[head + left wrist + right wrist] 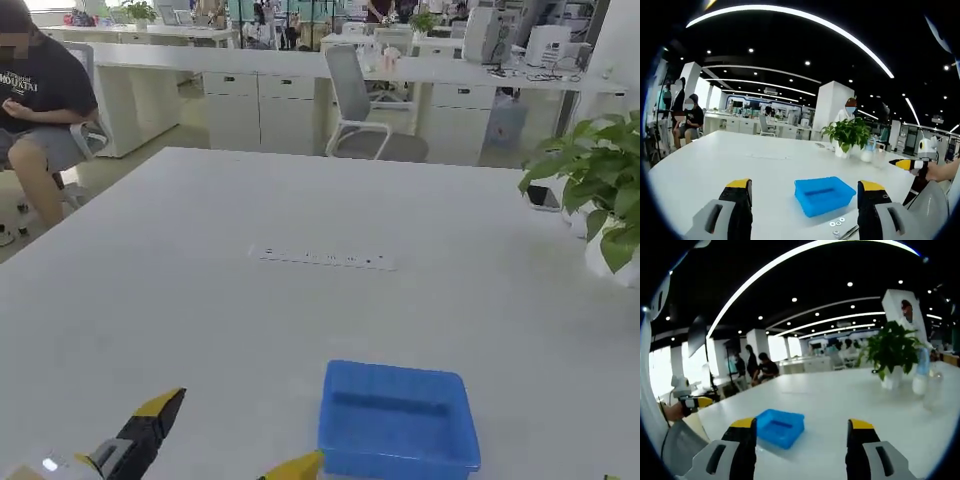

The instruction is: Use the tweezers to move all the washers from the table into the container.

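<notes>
A blue container [395,420] stands near the table's front edge, and its inside looks bare. In the left gripper view, small metal washers [837,223] lie on the table just in front of the container [822,194], with the tweezers [850,232] beside them. My left gripper [807,200] is open and holds nothing; in the head view it [230,440] sits left of the container. My right gripper [802,440] is also open with nothing between its jaws, and the container [780,426] lies ahead of it. The right gripper's yellow tip [910,164] shows at the far right of the left gripper view.
A flush power strip [322,258] is set in the white table [200,300]. A potted plant [600,190] stands at the right edge, with a bottle [920,375] near it. A person [40,90] sits at the far left, and an office chair [360,110] stands behind the table.
</notes>
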The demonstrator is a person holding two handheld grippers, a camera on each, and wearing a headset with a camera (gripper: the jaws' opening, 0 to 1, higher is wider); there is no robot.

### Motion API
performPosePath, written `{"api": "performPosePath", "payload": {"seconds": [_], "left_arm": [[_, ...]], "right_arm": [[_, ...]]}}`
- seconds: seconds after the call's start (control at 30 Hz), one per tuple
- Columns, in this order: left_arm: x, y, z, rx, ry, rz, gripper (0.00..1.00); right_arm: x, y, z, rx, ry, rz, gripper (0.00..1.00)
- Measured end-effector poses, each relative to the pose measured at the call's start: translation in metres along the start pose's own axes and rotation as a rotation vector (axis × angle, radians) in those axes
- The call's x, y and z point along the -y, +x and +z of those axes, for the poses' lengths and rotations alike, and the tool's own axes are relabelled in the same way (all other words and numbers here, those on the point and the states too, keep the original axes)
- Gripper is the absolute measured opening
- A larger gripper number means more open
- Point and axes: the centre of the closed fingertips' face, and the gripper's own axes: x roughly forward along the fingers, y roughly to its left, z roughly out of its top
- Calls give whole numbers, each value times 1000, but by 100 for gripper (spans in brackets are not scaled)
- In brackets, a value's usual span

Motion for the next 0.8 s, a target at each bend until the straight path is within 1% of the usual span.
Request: {"api": "performPosePath", "payload": {"seconds": [0.43, 0.7, 0.8], "left_arm": [[-1, 0, -1, -6, 4, 2, 86], [-1, 0, -2, -11, 6, 2, 85], [1, 0, 0, 0, 1, -7, 85]], "right_arm": [[-3, 0, 0, -6, -4, 1, 71], [0, -1, 0, -6, -3, -6, 71], [-1, 0, -1, -8, -7, -2, 71]]}}
